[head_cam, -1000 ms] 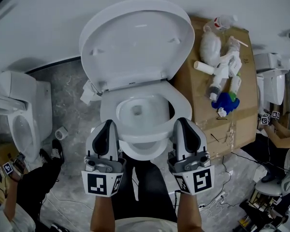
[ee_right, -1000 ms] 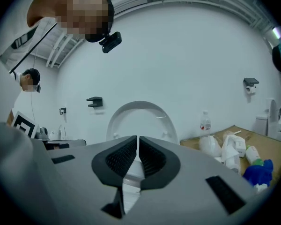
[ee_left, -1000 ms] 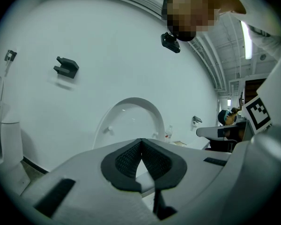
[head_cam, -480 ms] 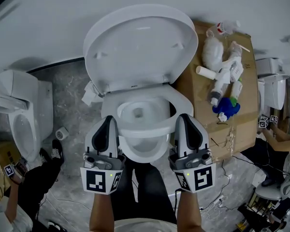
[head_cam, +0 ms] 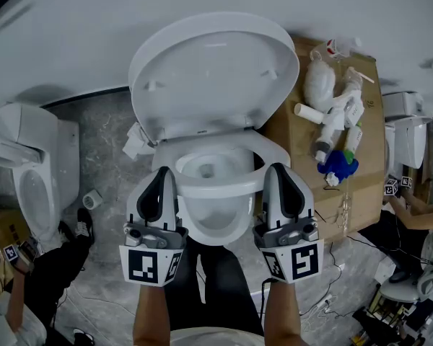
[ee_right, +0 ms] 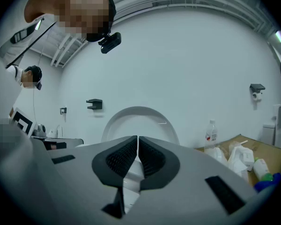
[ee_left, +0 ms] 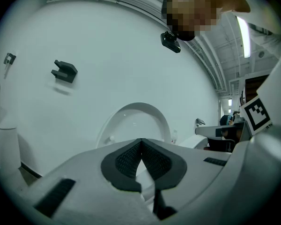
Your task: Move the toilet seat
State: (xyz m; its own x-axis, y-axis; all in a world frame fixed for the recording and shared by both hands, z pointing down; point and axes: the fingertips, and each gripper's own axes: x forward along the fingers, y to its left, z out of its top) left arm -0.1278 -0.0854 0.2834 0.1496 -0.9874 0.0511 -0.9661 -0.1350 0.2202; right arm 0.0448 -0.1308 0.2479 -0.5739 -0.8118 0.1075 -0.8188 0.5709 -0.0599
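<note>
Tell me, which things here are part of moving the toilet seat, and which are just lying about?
Job: toilet seat, raised lid, left gripper, right gripper, both shut.
Lying about: cardboard box, white bottles on it, blue object, small roll on the floor, second toilet.

Toilet seat [head_cam: 218, 187]: white, glossy, an oval ring with an open centre. Its rear end sits at the back of the toilet bowl [head_cam: 215, 225]. The front arc, nearest me, appears lifted clear of the bowl's rim, so the ring tilts up from the back. I see the bowl's front lip bare below it. The ring lies centred across the bowl, left to right.
</note>
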